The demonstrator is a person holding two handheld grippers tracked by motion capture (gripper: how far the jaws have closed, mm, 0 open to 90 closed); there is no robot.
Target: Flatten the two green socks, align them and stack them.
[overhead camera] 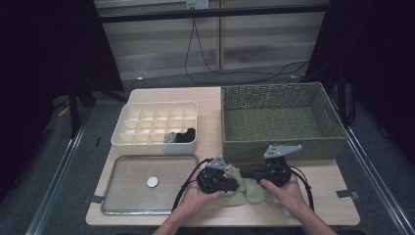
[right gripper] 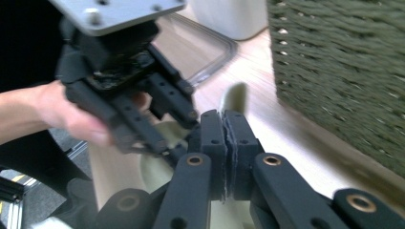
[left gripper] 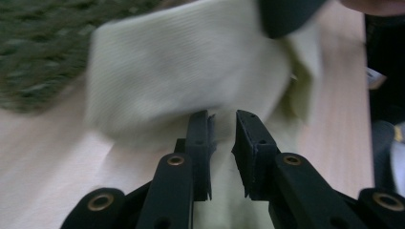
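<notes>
Pale-green ribbed cloth (overhead camera: 247, 192) lies bunched at lower centre of the high view, before the olive wicker basket (overhead camera: 281, 147) — the right gripper (right gripper: 224, 125) clamped shut on its edge, the left gripper (left gripper: 223, 125) slightly parted over the cloth, clamping nothing.

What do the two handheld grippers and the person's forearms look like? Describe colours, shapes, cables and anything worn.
Both the left gripper and the right gripper are black, with two flat black jaws hinged on brass-coloured rivets. Each carries a grey three-cornered plate on top and trails a black cable. The person's forearms are bare: no sleeves or gloves show.
</notes>
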